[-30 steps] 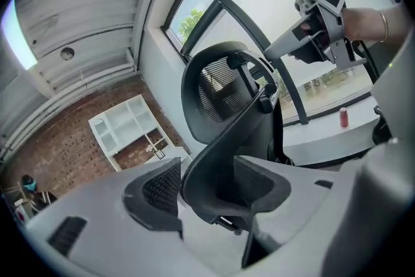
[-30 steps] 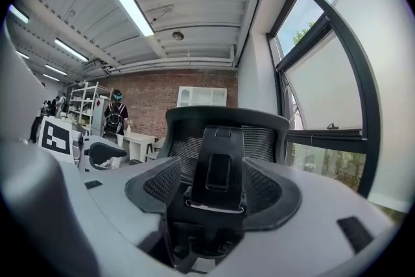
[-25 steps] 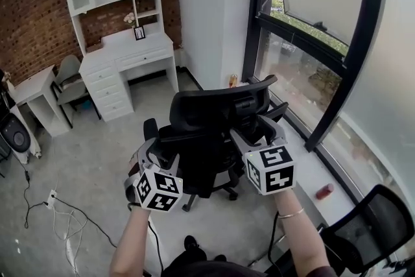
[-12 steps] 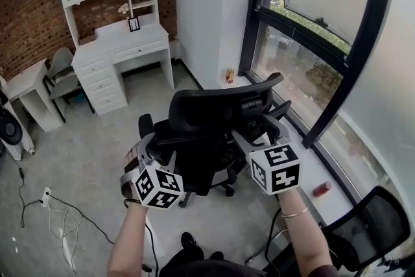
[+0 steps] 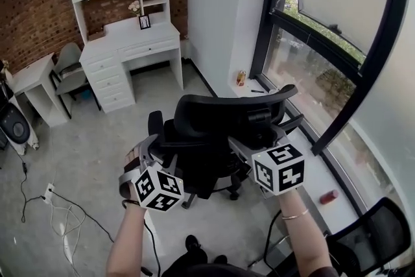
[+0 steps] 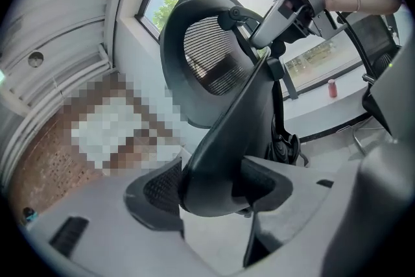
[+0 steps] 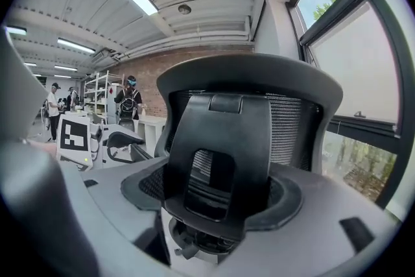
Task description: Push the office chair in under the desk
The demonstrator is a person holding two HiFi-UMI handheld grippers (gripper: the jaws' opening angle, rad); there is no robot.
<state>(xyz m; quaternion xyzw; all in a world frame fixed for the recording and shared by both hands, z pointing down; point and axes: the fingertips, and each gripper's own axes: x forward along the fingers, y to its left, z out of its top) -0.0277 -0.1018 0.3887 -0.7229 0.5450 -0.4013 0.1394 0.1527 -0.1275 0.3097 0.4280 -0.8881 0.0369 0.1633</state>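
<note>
Pushing step: your left gripper and right gripper each pinch the backrest of the office chair (well short of the far white desk); next, steer it far-left, under the desktop.

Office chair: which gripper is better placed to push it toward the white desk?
Probably right: the right gripper clamps the office chair's central back support; the left gripper holds a side edge.

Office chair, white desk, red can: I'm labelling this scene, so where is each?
office chair (image 5: 224, 106): head view, on its headrest.
white desk (image 5: 126, 41): head view, on its top surface.
red can (image 5: 329, 196): head view, on its body.
</note>
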